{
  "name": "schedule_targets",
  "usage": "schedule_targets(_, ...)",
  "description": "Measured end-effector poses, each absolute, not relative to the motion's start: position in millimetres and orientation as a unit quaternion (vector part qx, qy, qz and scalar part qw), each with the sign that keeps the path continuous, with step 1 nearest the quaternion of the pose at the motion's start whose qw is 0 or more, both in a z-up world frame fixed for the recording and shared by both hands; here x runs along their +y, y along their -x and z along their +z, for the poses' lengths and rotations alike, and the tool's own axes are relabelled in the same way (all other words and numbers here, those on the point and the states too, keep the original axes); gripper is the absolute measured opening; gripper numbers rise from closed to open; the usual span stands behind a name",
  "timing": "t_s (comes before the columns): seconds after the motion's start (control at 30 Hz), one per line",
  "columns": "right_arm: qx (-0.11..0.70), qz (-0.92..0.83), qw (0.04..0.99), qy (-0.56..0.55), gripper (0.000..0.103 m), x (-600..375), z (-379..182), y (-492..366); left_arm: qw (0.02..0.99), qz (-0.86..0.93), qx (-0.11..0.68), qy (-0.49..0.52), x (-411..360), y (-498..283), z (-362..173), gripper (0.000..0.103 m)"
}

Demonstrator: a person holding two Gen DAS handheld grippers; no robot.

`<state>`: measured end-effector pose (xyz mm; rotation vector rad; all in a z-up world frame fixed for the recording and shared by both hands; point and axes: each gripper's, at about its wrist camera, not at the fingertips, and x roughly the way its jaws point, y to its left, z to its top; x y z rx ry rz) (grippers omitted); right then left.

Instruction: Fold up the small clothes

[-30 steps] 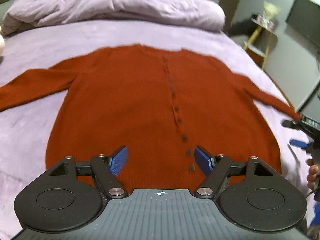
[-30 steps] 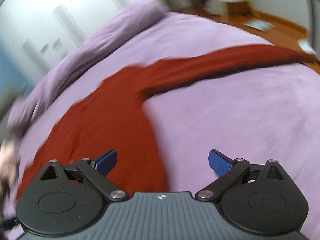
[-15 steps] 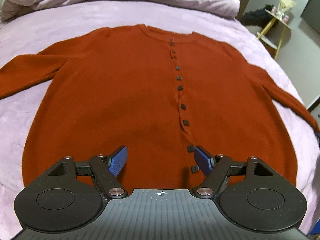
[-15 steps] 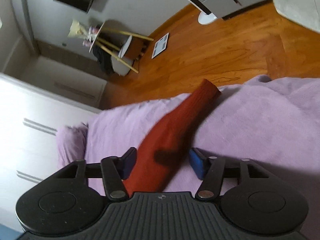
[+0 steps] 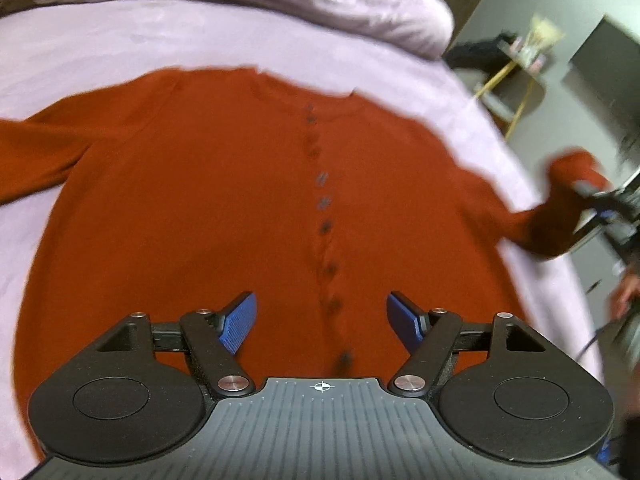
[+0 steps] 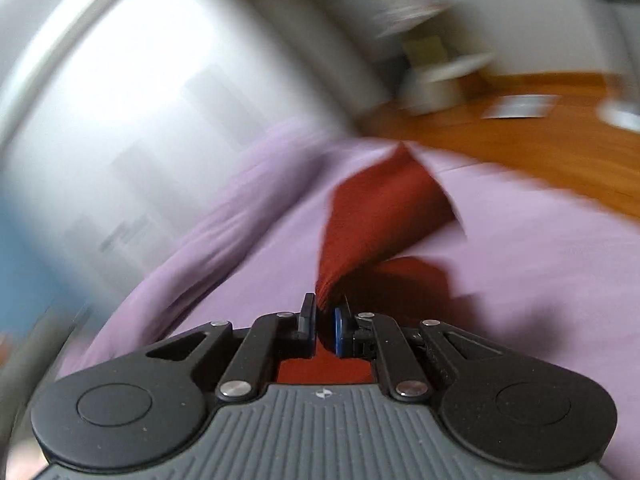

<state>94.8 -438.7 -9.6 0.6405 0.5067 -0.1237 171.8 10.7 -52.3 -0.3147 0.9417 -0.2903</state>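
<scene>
Rust cardigan [image 5: 192, 216]: flat on bed [image 5: 100, 52], buttoned. Left tool [image 5: 322, 320]: spread above hem. Right tool [image 6: 325, 322]: pinching sleeve [image 6: 380, 216], lifted near bed's right edge.

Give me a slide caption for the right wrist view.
Right claw pinches the rust cardigan's sleeve, lifting it off the lilac bedspread.
</scene>
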Motion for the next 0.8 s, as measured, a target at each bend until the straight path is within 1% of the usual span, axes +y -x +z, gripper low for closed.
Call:
schedule_targets(0.07, 0.284, 0.017, 0.922, -0.262, 0.01, -379.5, -14.5, -112.8, 0.871, -0.157, 0.435, 0.167, 13.3, -187.7, -48.7, 0.079)
schedule_targets(0.1, 0.301, 0.04, 0.92, -0.249, 0.016, -359.4, -20.9, -116.6, 0.871, -0.164, 0.431, 0.17, 14.5, -194.3, -49.2, 0.079)
schedule_targets(0.13, 0.322, 0.062, 0.914, -0.24, 0.02, -339.5, -31.0, -119.5, 0.87, -0.164, 0.432, 0.173, 16.6, -203.1, -52.1, 0.079)
schedule_targets(0.17, 0.337, 0.07, 0.909, -0.235, 0.028, -325.6, -40.1, -120.3, 0.867, -0.159, 0.439, 0.176, 19.1, -209.8, -56.0, 0.079)
schedule_targets(0.2, 0.347, 0.067, 0.905, -0.235, 0.031, -318.0, -50.5, -118.2, 0.862, -0.156, 0.447, 0.181, 22.5, -216.7, -60.9, 0.079)
schedule_targets(0.4, 0.389, 0.008, 0.875, -0.286, 0.031, -336.8, -93.1, -101.9, 0.828, -0.147, 0.482, 0.247, 44.9, -242.4, -91.9, 0.077)
schedule_targets(0.57, 0.386, -0.025, 0.868, -0.312, 0.031, -351.7, -100.8, -70.1, 0.785, -0.162, 0.503, 0.324, 52.1, -241.6, -112.2, 0.075)
schedule_targets(0.63, 0.389, -0.032, 0.861, -0.327, 0.031, -355.5, -105.9, -67.7, 0.768, -0.175, 0.514, 0.339, 43.5, -241.0, -119.8, 0.072)
schedule_targets(0.73, 0.383, -0.034, 0.86, -0.335, 0.031, -356.1, -105.8, -64.7, 0.766, -0.166, 0.522, 0.336, 31.9, -249.3, -128.3, 0.062)
schedule_targets(0.8, 0.376, -0.035, 0.867, -0.325, 0.031, -354.1, -103.0, -62.7, 0.771, -0.15, 0.522, 0.333, 26.9, -254.4, -129.4, 0.049)
